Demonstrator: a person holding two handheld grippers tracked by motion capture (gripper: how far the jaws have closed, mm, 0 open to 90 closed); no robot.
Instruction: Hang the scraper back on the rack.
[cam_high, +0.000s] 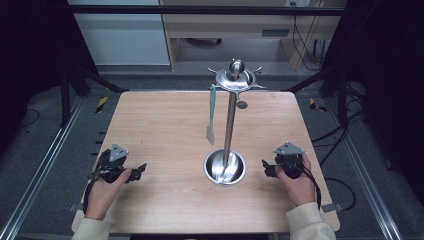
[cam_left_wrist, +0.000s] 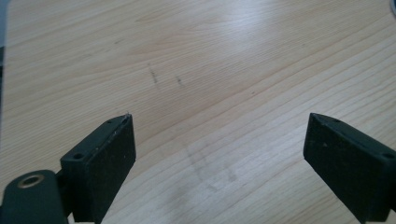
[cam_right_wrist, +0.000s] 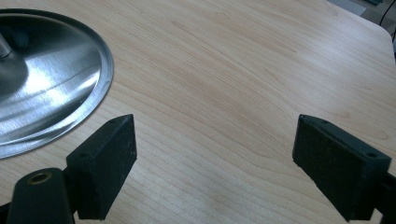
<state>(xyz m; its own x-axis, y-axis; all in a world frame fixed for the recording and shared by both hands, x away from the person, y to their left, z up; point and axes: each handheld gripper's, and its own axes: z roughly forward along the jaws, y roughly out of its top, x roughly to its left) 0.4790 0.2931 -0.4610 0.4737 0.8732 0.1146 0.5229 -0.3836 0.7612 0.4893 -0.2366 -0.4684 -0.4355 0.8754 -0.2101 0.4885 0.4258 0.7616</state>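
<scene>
Shadow swallows both sides of the room in the high view, so I can make out little beyond the counter (cam_high: 165, 120). On it I count one metal stand (cam_high: 229, 120): a round shiny base, one upright pole, and a ring of hooks at the top, whose far hooks are hard to separate against the floor behind. One pale green utensil (cam_high: 211, 115) hangs from a left-hand hook, probably a small spatula, though its blade is too small for me to be sure. My left tool (cam_high: 137, 171) rests low near the counter's left front edge, jaws spread wide over bare wood, holding nothing. My right tool (cam_high: 266, 167) sits just to the right of the stand's base, jaws likewise wide apart and empty. In the right gripper view the base (cam_right_wrist: 51, 93) is cut off at the left edge.
</scene>
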